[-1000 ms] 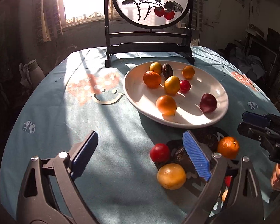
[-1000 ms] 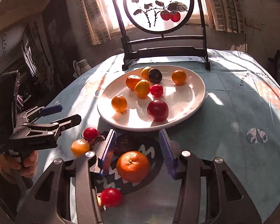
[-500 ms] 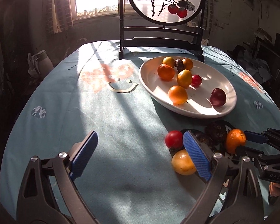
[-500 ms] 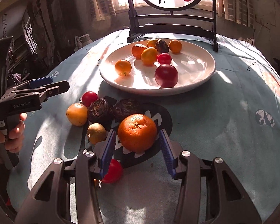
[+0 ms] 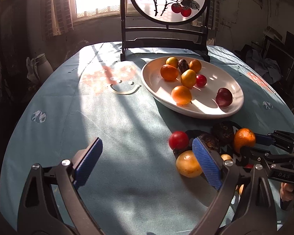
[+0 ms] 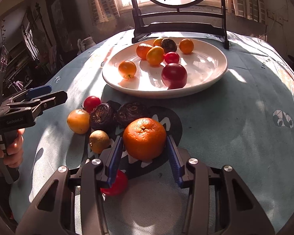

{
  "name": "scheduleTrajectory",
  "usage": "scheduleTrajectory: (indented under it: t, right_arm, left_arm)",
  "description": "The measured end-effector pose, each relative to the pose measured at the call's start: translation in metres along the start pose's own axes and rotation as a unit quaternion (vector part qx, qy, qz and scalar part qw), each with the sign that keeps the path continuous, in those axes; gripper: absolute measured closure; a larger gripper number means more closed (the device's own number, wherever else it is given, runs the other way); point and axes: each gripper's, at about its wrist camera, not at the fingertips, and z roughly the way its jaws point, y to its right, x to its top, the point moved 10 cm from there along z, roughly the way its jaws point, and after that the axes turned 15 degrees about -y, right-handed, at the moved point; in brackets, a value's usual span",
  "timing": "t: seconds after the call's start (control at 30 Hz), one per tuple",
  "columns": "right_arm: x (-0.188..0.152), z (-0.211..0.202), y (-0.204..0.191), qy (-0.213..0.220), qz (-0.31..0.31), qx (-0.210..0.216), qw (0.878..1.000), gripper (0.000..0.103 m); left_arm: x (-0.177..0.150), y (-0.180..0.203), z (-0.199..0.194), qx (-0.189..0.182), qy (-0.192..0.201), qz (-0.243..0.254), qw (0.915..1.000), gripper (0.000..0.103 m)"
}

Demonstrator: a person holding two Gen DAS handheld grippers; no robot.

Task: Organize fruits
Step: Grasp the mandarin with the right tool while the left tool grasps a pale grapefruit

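A white plate (image 6: pixel 209 78) (image 5: pixel 151 78) holds several fruits: oranges, yellow ones, a small red tomato and a dark red plum (image 6: pixel 174 75). My right gripper (image 6: pixel 144 152) is shut on an orange mandarin (image 6: pixel 144 138) (image 5: pixel 244 138), held just above the cloth. Loose fruits lie in front of the plate: a red tomato (image 6: pixel 91 103) (image 5: pixel 178 140), a yellow fruit (image 6: pixel 78 121) (image 5: pixel 188 163), two dark wrinkled fruits (image 6: pixel 102 117), a small greenish fruit (image 6: pixel 99 141), and a red fruit (image 6: pixel 115 184) under my right fingers. My left gripper (image 5: pixel 147 166) is open and empty, left of the loose fruits.
A dark wooden stand with a round painted screen (image 5: pixel 166 39) (image 6: pixel 178 25) stands behind the plate. A blue tablecloth (image 5: pixel 98 107) with a smiley print covers the round table. A white kettle (image 5: pixel 39 64) stands beyond the table's left edge.
My right gripper has closed on the mandarin and lifted it slightly. My left gripper has drifted left and back; it stays open.
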Motion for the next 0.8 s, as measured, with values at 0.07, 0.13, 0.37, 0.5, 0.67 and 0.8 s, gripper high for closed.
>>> scheduleTrajectory:
  t: [0.07,0.13,0.37,0.5,0.67,0.8]
  right_arm:
    - [0.003,-0.006,0.002,0.014,0.01,0.005,1.0,0.058]
    - [0.006,-0.013,0.005,0.025,0.016,0.007,1.0,0.058]
    - [0.006,-0.014,0.007,0.025,0.025,0.008,0.999,0.058]
    - [0.006,-0.015,0.007,0.028,0.024,0.008,0.999,0.058]
    - [0.006,-0.015,0.007,0.027,0.026,0.009,0.999,0.058]
    - [0.007,-0.016,0.006,0.029,0.025,0.009,0.999,0.058]
  left_arm:
    - [-0.004,0.009,0.003,-0.013,-0.008,0.019,0.9997,0.01]
    - [-0.01,0.023,0.006,-0.03,-0.018,0.046,0.9983,0.014]
    - [-0.03,0.056,0.021,-0.046,-0.05,0.118,0.9907,0.043]
    - [-0.033,0.058,0.029,-0.048,-0.063,0.122,0.9894,0.05]
    - [-0.035,0.056,0.037,-0.051,-0.074,0.118,0.989,0.061]
    - [-0.035,0.059,0.037,-0.048,-0.071,0.124,0.9885,0.063]
